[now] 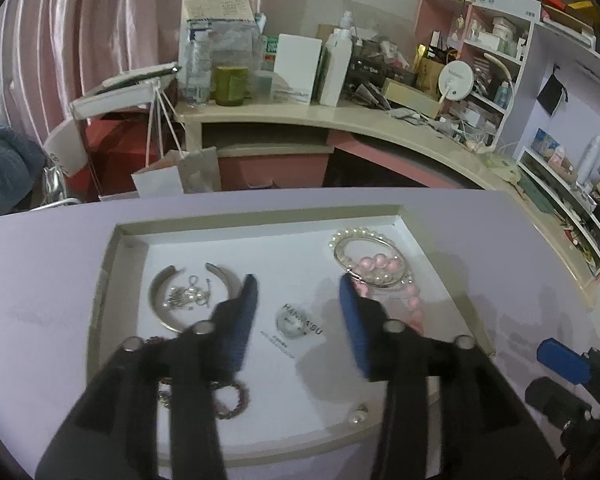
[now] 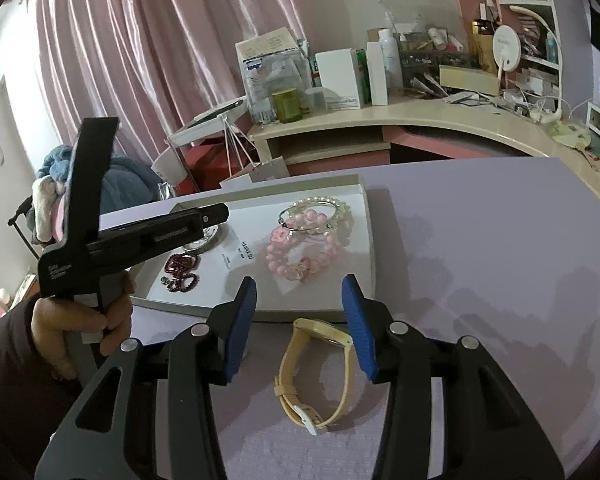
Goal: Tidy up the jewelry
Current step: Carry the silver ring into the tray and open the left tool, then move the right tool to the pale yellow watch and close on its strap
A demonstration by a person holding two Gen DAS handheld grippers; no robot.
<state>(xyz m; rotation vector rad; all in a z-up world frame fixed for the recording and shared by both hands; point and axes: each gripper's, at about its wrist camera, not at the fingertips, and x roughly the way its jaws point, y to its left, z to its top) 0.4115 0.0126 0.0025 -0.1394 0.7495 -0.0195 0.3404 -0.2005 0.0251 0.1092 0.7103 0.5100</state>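
A shallow white tray [image 1: 104, 280] lies on the lilac table. My left gripper [image 1: 298, 280] hovers open over it, nothing between its blue pads. Below the gap lies a small silver ring [image 1: 294, 322]. A silver cuff [image 1: 160, 300] and small pearl pieces [image 1: 186, 296] lie left. A pearl bracelet with a gold bangle [image 1: 360, 246] and pink beads [image 1: 382, 266] lie right. A dark red bracelet [image 1: 232, 400] sits near the front. In the right wrist view my right gripper [image 2: 299, 280] stands open around a cream-yellow watch [image 2: 320, 368] on the table before the tray [image 2: 374, 256].
A person's hand [image 2: 80, 320] holds the left gripper [image 2: 216, 216] over the tray's left side. A single pearl earring [image 1: 358, 416] lies at the tray's front. Behind the table runs a cluttered desk [image 1: 340, 116] with shelves [image 1: 500, 52], and pink curtains [image 2: 140, 60] hang at the left.
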